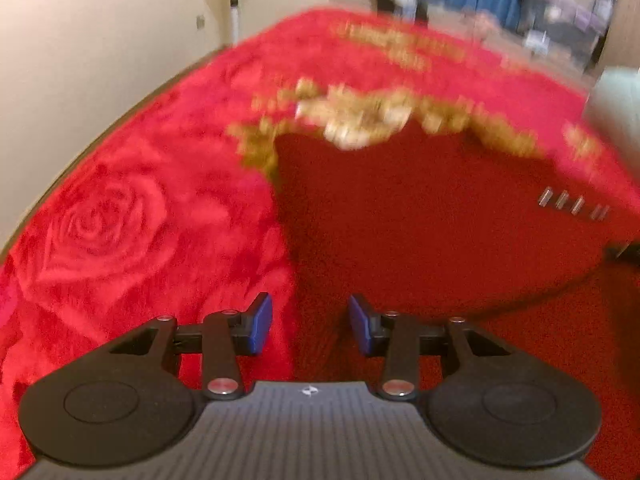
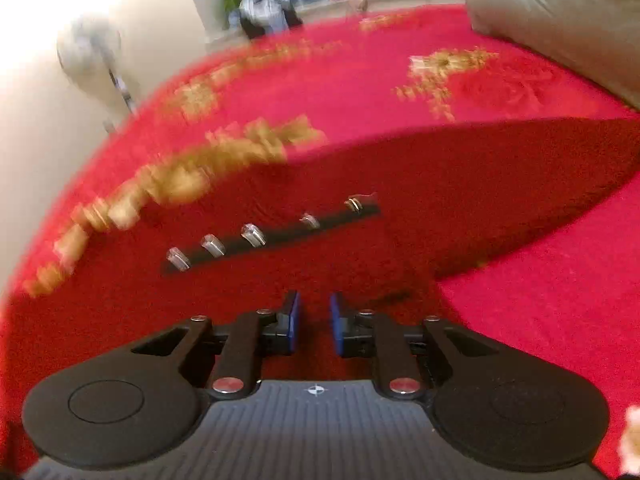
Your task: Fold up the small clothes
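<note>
A dark red garment (image 1: 420, 220) lies flat on a bright red rose-patterned blanket (image 1: 120, 220). It carries a black strip with several metal clasps (image 2: 272, 236), which also shows at the right of the left wrist view as clasps (image 1: 574, 203). My left gripper (image 1: 311, 320) hovers open over the garment's left edge, with nothing between its blue pads. My right gripper (image 2: 315, 320) hangs over the garment (image 2: 440, 184) just in front of the clasp strip. Its pads stand a narrow gap apart, and only the cloth below shows through that gap.
A pale green pillow or quilt (image 2: 560, 12) lies at the blanket's far right. Beyond the bed's left edge a standing fan (image 2: 90, 48) stands by a cream wall. A bag (image 2: 264, 8) sits past the far edge, before blue curtains. Gold patterns cross the blanket (image 2: 540, 300).
</note>
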Available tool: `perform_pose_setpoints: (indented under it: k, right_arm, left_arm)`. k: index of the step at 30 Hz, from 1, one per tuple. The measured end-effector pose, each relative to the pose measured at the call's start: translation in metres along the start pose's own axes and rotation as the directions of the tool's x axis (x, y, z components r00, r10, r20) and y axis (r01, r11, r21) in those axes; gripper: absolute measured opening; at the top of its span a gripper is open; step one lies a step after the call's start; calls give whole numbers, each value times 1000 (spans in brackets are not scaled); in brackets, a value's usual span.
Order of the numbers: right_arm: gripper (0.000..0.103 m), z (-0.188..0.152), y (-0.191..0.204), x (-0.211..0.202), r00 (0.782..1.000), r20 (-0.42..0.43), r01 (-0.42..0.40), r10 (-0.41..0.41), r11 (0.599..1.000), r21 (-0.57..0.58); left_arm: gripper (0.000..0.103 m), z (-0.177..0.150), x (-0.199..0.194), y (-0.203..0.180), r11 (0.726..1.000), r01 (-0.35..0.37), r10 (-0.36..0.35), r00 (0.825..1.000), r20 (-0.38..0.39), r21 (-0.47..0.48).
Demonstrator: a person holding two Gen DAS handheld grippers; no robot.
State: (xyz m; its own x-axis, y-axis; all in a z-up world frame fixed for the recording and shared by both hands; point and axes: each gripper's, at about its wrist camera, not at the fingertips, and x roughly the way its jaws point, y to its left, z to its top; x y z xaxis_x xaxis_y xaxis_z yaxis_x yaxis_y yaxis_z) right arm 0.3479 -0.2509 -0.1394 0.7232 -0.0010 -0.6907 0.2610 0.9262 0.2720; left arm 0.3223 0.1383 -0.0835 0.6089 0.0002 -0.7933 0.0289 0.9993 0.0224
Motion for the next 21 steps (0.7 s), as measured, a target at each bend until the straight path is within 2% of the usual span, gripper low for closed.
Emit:
perform_pose_setpoints:
  k: [1, 2, 5, 7, 10, 16, 21]
  right_arm:
    - [14, 0, -2, -3, 1000, 10, -3, 3, 1000, 0]
    - [19, 1, -4, -9, 1000, 15, 17, -17, 1000, -2]
    - [20, 2, -12, -20, 999, 36, 13, -14, 1000, 9]
    - [20, 5, -31, -32, 998, 53, 12, -14, 1000, 28]
    - [20, 10, -65, -45, 997, 76, 6, -10, 999, 44]
    - [21, 16, -143, -72, 993, 105, 54, -59, 997, 48]
    - [25, 35, -205, -80, 986, 128, 92, -108, 987, 129]
  left_arm:
    - [54, -1, 3, -1, 1000, -7, 7, 1000, -15, 9]
    - [54, -2, 4, -1, 1000, -11, 11, 1000, -27, 15]
    - [53, 1, -5, -3, 1000, 6, -6, 1000, 16, 4]
    - [53, 1, -7, -3, 1000, 14, -14, 1000, 27, -3]
    - [53, 2, -9, -5, 1000, 2, -3, 1000, 6, 14]
    - [54, 11, -40, -6, 999, 52, -53, 994, 92, 11]
    - [54, 11, -34, -12, 998, 39, -42, 997, 71, 40]
